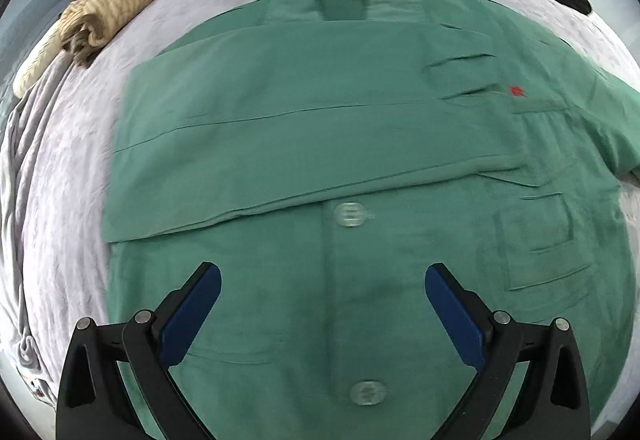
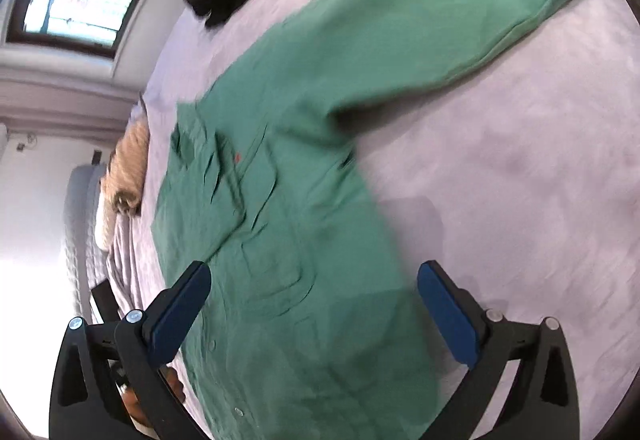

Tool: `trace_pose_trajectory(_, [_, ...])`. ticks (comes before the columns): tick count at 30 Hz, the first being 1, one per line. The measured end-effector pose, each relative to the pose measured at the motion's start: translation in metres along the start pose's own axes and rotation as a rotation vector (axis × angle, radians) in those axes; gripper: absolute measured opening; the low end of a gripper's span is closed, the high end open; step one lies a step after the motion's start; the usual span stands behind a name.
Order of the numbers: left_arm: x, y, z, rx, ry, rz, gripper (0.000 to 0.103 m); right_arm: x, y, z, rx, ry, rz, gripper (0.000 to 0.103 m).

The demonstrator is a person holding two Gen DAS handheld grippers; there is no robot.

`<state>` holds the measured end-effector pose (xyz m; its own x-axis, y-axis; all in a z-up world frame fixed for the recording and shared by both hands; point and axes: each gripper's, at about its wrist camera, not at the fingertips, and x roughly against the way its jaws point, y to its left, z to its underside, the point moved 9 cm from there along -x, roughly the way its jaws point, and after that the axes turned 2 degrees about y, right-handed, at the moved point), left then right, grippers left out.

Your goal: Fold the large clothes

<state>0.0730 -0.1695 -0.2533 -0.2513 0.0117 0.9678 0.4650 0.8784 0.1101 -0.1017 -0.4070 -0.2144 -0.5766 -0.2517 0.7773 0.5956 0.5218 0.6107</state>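
The shirt (image 1: 320, 144) lies flat on the bed (image 1: 60, 168), its unfolded sleeve (image 2: 420, 12) stretching away ahead of the right gripper (image 2: 314, 284), nearer than the left gripper (image 1: 323, 288); both gape empty.

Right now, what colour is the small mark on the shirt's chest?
Red, on the green shirt; the mark shows best in the left wrist view.
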Motion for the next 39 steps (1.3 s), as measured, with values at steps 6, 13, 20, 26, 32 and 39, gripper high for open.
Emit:
trace_pose_trajectory(6, [0.004, -0.045, -0.004, -0.045, 0.008, 0.043, 0.102, 0.026, -0.037, -0.033, -0.049, -0.043, 0.021, 0.103])
trace_pose_trajectory(13, [0.012, -0.090, -0.021, -0.083, -0.025, 0.076, 0.102, 0.070, -0.102, -0.095, -0.204, -0.165, -0.010, 0.103])
trace_pose_trajectory(20, [0.014, -0.123, -0.025, -0.093, -0.018, 0.115, 0.102, 0.102, -0.145, -0.149, -0.329, -0.287, -0.092, 0.103])
trace_pose_trajectory(26, [0.010, -0.141, -0.030, -0.103, -0.007, 0.119, 0.102, 0.103, -0.155, -0.184, -0.349, -0.337, -0.126, 0.103])
trace_pose_trajectory(32, [0.009, -0.145, -0.032, -0.101, -0.006, 0.122, 0.102, 0.101, -0.153, -0.208, -0.385, -0.375, -0.178, 0.102])
trace_pose_trajectory(39, [0.010, -0.130, -0.032, -0.077, -0.009, 0.123, 0.102, 0.089, -0.161, -0.215, -0.491, -0.342, -0.214, 0.003])
